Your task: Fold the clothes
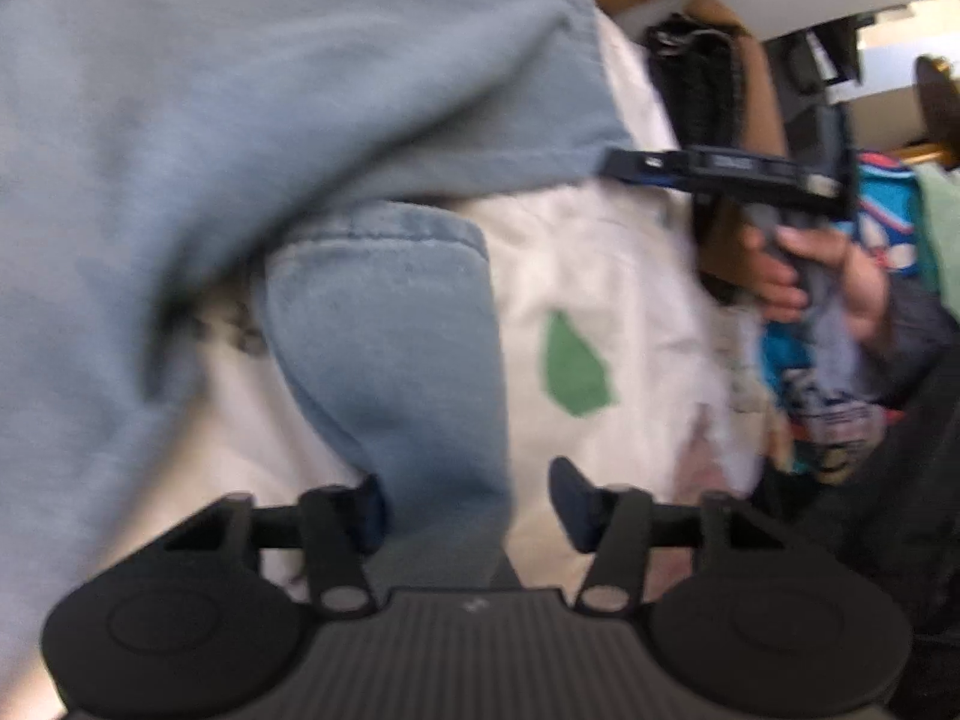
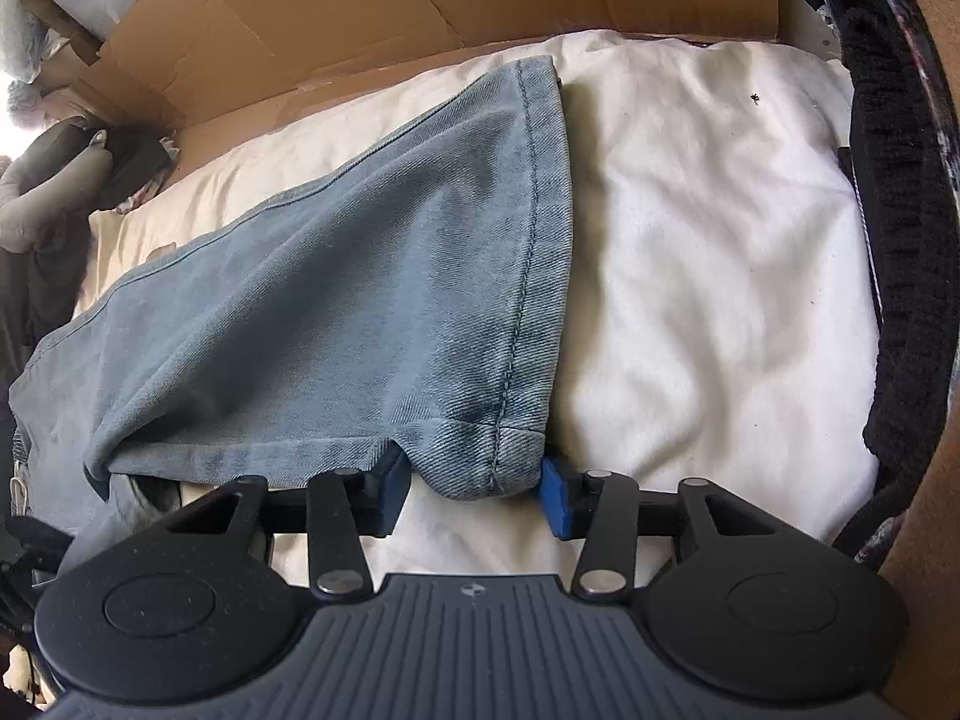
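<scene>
White bedding is spread beyond both sets of fingers, light-blue jeans are draped across it, hem corner sits between the spread right gripper fingers, leg strip between the spread left gripper fingers.

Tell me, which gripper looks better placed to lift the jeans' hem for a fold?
Probably the right gripper: the jeans hem corner sits between its pads. The left gripper straddles a blurred mid-section, fingers wide.
</scene>
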`<act>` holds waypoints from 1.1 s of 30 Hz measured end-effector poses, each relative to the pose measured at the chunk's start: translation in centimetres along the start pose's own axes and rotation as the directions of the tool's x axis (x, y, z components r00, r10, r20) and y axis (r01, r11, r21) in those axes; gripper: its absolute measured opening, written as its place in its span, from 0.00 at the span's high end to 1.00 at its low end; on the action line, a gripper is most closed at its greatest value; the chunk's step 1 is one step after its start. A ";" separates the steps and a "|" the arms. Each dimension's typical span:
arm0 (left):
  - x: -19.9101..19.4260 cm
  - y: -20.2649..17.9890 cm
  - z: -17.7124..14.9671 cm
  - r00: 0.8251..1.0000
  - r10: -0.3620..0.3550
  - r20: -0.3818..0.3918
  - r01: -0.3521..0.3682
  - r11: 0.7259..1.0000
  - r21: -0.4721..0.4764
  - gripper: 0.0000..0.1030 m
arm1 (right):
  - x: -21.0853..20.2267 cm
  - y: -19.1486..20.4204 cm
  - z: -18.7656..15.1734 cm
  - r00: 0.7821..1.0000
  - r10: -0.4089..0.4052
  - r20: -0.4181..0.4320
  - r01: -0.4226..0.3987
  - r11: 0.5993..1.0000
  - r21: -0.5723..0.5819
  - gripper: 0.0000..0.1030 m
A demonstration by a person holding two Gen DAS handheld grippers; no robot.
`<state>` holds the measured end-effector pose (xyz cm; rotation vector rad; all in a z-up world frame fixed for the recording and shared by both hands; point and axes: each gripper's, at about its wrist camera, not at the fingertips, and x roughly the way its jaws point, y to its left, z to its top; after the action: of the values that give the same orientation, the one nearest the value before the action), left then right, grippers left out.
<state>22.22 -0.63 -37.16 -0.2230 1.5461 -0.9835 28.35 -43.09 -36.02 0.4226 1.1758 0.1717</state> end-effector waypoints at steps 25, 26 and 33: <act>-6.3 1.4 -2.3 0.990 0.136 -0.032 -0.137 0.989 -0.051 0.31 | -6.2 0.9 1.9 0.983 -0.179 0.051 0.185 0.965 -0.184 0.85; -7.1 1.4 -2.7 0.983 0.179 -0.025 -0.180 0.983 -0.036 0.31 | -5.7 0.9 1.9 0.980 -0.194 0.041 0.198 0.962 -0.189 0.85; -11.2 2.0 -5.1 0.883 0.469 0.016 -0.469 0.880 0.071 0.30 | -1.5 0.4 1.8 0.960 -0.278 -0.041 0.265 0.943 -0.204 0.79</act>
<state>21.31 10.09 -30.83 0.2025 1.4661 -0.6488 29.51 -43.66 -34.00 0.0780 1.2594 0.0613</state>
